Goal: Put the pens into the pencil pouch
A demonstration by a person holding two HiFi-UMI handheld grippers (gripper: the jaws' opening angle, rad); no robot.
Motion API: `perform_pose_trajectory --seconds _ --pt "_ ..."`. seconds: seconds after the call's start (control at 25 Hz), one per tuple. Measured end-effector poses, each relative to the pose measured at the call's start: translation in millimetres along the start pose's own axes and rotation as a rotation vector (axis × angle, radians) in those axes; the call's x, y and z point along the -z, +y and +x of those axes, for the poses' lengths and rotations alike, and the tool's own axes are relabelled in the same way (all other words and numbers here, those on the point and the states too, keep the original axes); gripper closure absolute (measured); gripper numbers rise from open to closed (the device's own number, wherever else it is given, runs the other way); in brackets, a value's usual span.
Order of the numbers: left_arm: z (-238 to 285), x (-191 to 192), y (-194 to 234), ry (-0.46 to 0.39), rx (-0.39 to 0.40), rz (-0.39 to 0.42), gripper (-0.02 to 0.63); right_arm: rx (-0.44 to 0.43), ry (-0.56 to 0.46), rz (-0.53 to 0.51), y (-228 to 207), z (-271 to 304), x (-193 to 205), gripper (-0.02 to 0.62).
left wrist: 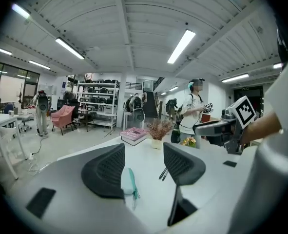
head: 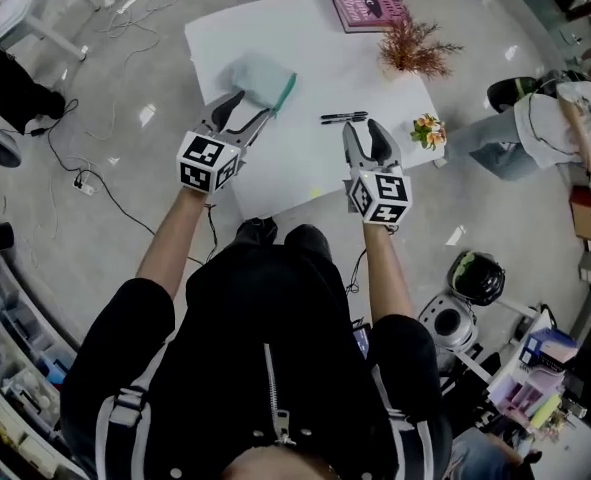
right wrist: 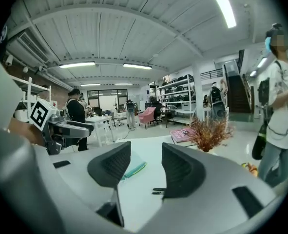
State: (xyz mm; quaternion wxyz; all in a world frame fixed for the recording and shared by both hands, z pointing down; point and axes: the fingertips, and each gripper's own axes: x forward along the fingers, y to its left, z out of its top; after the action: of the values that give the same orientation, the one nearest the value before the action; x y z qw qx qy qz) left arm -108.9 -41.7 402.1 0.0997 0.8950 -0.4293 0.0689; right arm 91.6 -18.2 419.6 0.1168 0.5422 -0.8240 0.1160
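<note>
1. Mint-green fabric marks the pencil pouch (head: 260,80), which lies flat on the white table (head: 295,168) at about ten o'clock from the table's middle. I cannot tell whether its zip is open.
2. The pens (head: 343,118), apparently two dark ones side by side, lie on the bare tabletop at about four o'clock from the pouch, clear of it.
3. The left gripper (head: 250,108) has its jaws spread wide with nothing between the pads. The pouch sits just past its tips at twelve o'clock.
4. The right gripper (head: 363,128) is equally wide apart and empty. The pens lie just ahead of its tips at about eleven o'clock.
5. The step in hand looks like the reach before the first pick, since no pen is lifted or in the pouch.
6. The next move probably calls for the right jaws to drop until they straddle one thin barrel and then close almost fully. Meanwhile the left would pin or open the pouch's mouth. A round pen could roll away from a pad that touches it off-centre.
</note>
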Motion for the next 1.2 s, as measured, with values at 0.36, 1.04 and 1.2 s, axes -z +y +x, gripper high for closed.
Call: perform_pose_trajectory --seconds 0.36,1.04,1.2 --pt "40.0 14.5 17.4 0.057 0.057 -0.01 0.353 0.039 0.037 0.033 -18.7 25.1 12.0 0.402" --pt "119.3 80.1 25.8 0.251 0.072 -0.029 0.353 0.052 0.124 0.069 -69.0 53.1 40.7 0.402" --pt "137.7 100.0 29.4 0.31 0.074 -0.021 0.353 0.045 0.154 0.071 -75.6 61.6 48.2 0.402"
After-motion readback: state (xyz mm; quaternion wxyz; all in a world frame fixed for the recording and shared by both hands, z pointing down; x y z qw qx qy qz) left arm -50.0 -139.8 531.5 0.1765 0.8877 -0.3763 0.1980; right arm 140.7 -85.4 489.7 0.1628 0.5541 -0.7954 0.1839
